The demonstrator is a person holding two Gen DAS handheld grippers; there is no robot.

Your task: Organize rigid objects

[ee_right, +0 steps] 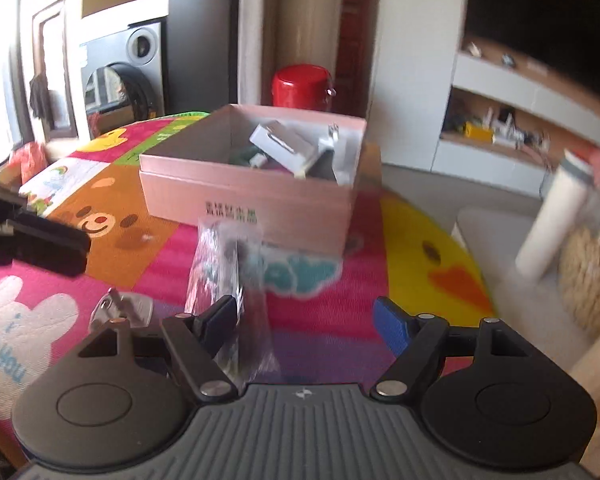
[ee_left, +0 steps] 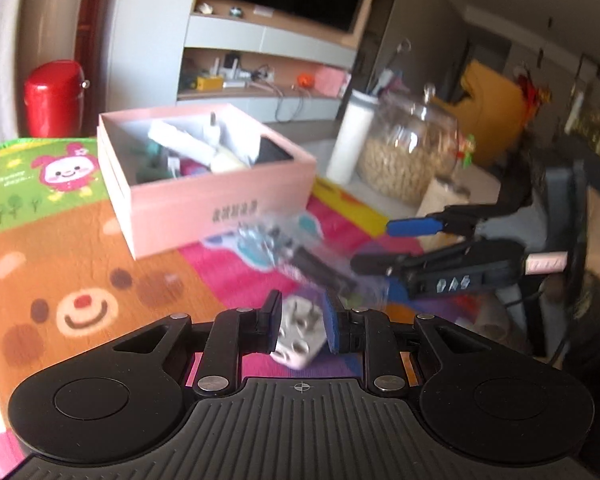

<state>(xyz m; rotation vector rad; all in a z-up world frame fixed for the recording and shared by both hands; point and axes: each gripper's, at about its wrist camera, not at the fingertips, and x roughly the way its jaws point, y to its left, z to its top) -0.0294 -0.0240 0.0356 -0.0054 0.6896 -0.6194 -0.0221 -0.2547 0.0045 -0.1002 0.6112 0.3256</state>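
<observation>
We've got the left tongs straddling the white plug adapter – can't tell if they're gripping yet – so we'd squeeze squarely before lifting to the pink box, right tongs spread wide over the plastic bag

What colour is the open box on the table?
Pale pink box, with dark lettering on its side; clearest in the left wrist view.

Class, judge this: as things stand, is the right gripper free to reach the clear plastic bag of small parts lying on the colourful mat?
Probably yes. The right gripper is open, and the clear plastic bag lies directly ahead, nothing between them; one finger already overlaps its near end.
</observation>
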